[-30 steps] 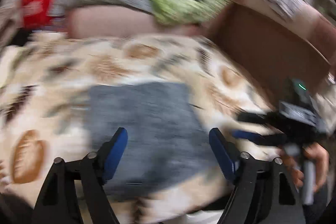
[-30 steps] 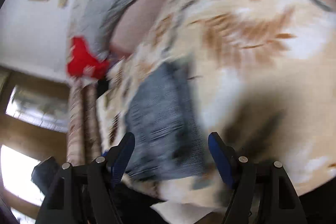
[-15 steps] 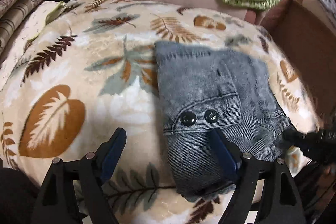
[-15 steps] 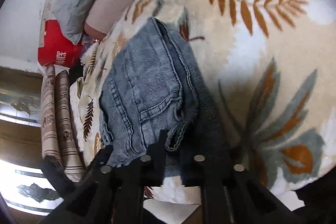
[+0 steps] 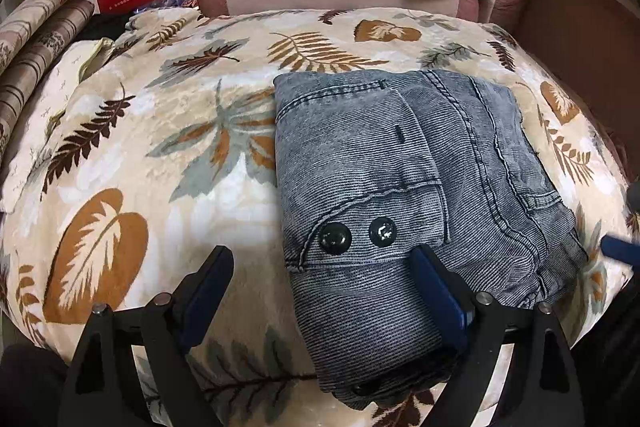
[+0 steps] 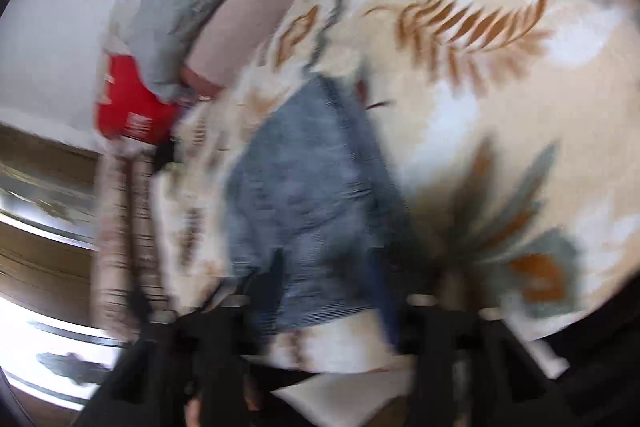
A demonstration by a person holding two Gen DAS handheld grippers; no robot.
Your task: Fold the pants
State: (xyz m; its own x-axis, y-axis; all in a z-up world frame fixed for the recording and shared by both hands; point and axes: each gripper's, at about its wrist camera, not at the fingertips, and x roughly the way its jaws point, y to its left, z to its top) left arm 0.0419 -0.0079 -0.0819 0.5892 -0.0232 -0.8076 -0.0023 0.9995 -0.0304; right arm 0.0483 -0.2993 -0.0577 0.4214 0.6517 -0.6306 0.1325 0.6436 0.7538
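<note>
Left view: left gripper (image 5: 320, 283) stood wide open, holding nothing — its right finger lay over the folded pants (image 5: 404, 195) on the leaf blanket (image 5: 132, 147). Right view, blurred: right gripper (image 6: 326, 283), clamped on the pants' edge half a second before, now looked parted and empty. Fold seemed done.
</note>
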